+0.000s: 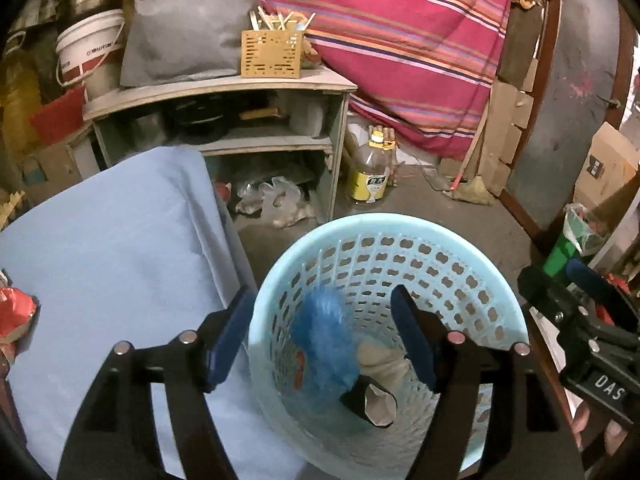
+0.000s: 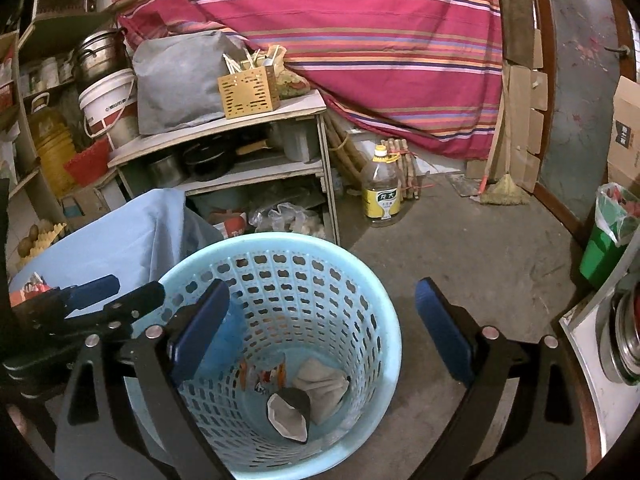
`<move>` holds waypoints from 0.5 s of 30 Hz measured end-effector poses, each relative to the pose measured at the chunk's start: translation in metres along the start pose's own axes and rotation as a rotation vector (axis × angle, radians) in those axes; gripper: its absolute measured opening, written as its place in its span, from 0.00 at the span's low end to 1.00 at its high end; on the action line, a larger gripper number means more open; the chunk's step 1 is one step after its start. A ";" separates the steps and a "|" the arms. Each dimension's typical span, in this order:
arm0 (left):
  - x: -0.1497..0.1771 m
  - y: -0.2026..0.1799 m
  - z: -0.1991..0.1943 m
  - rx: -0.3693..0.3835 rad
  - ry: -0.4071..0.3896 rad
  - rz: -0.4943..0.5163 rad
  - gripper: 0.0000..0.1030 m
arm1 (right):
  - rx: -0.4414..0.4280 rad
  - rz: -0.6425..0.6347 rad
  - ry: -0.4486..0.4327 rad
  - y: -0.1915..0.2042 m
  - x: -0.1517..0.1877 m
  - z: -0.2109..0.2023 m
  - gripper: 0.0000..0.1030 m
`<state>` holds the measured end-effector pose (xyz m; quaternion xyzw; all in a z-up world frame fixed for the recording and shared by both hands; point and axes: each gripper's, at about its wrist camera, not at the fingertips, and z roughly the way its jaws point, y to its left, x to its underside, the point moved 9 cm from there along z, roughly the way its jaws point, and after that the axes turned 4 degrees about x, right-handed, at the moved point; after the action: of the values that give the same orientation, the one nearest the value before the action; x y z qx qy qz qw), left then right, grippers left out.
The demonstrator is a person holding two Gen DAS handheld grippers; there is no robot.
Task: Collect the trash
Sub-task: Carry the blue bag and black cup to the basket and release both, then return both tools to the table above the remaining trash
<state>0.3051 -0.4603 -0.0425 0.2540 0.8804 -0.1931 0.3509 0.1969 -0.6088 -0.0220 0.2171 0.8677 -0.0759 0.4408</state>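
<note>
A light blue perforated trash basket (image 1: 452, 240) stands on the floor beside a table covered in a blue cloth (image 1: 104, 248). My left gripper (image 1: 324, 340) is open above the basket, and a blurred crumpled blue plastic bag (image 1: 326, 340) hangs free between its fingers, inside the basket mouth. In the basket lie a black paper cup (image 1: 370, 402) and a beige crumpled paper (image 1: 380, 362). A red snack wrapper (image 1: 14, 312) lies on the cloth at the left edge. My right gripper (image 2: 320, 332) is open and empty above the basket (image 2: 372, 280); the cup (image 2: 290, 412) and paper (image 2: 322, 386) show below it.
A wooden shelf unit (image 1: 224, 92) with pots and a cutlery box stands behind the table. An oil bottle (image 1: 370, 172) stands on the concrete floor. A striped pink cloth (image 1: 400, 40) hangs behind. A green bin (image 2: 604, 248) with a liner is at right.
</note>
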 end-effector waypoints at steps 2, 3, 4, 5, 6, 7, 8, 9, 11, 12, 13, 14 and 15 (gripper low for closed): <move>0.000 0.008 -0.006 -0.004 -0.009 -0.012 0.69 | 0.000 0.000 0.001 0.000 0.000 0.001 0.90; 0.000 0.012 -0.009 -0.015 -0.012 -0.015 0.70 | -0.001 0.000 0.002 0.001 0.001 0.001 0.90; 0.000 0.018 -0.013 -0.026 -0.017 -0.019 0.72 | -0.001 0.001 0.003 0.001 0.002 0.002 0.90; 0.002 0.027 -0.019 -0.041 -0.024 -0.028 0.73 | -0.002 -0.001 0.007 0.003 0.003 0.003 0.90; 0.004 0.033 -0.023 -0.050 -0.028 -0.034 0.73 | -0.003 -0.004 0.009 0.006 0.005 0.004 0.90; 0.006 0.040 -0.027 -0.061 -0.030 -0.041 0.74 | -0.004 -0.011 0.011 0.009 0.006 0.004 0.90; 0.008 0.048 -0.032 -0.073 -0.032 -0.048 0.74 | -0.006 -0.016 0.011 0.013 0.006 0.004 0.90; 0.012 0.061 -0.040 -0.089 -0.035 -0.061 0.74 | -0.008 -0.024 0.010 0.018 0.006 0.003 0.92; 0.020 0.085 -0.055 -0.119 -0.041 -0.084 0.77 | -0.014 -0.041 0.003 0.030 0.006 0.001 0.94; 0.023 0.095 -0.062 -0.132 -0.044 -0.089 0.78 | -0.018 -0.050 -0.001 0.036 0.006 0.000 0.96; 0.028 0.108 -0.070 -0.157 -0.048 -0.093 0.79 | -0.022 -0.059 -0.006 0.043 0.005 -0.002 0.96; 0.033 0.121 -0.078 -0.187 -0.050 -0.099 0.81 | -0.031 -0.070 -0.009 0.052 0.005 -0.003 0.96; 0.040 0.139 -0.087 -0.227 -0.048 -0.109 0.85 | -0.038 -0.080 -0.011 0.059 0.006 -0.005 0.96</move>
<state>0.3157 -0.2923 -0.0343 0.1597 0.9004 -0.1172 0.3874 0.2170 -0.5525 -0.0202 0.1735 0.8745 -0.0781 0.4461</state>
